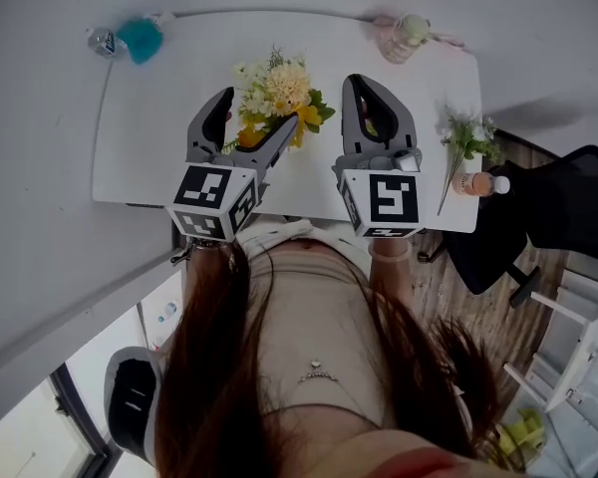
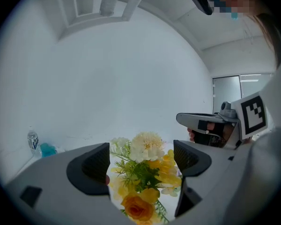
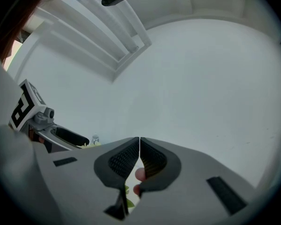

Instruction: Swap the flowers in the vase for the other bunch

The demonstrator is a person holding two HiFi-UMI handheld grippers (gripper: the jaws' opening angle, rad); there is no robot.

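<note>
- The yellow-and-white bunch (image 1: 276, 93) sits at the upper middle of the tabletop (image 1: 149, 137). No view shows whether it stands in a vase.
- The left gripper (image 1: 259, 110) has its jaws spread wide on either side of the blooms, not pressing them.
- The right gripper (image 3: 139, 146), just right of the bunch, has its jaws together on nothing.
- A white-and-green bunch (image 1: 468, 137) lies well apart at the right edge, by a pinkish vessel (image 1: 468, 182).
- This looks like the approach to a first pickup. The next move calls for closing low on the stems, not on the heads.
</note>
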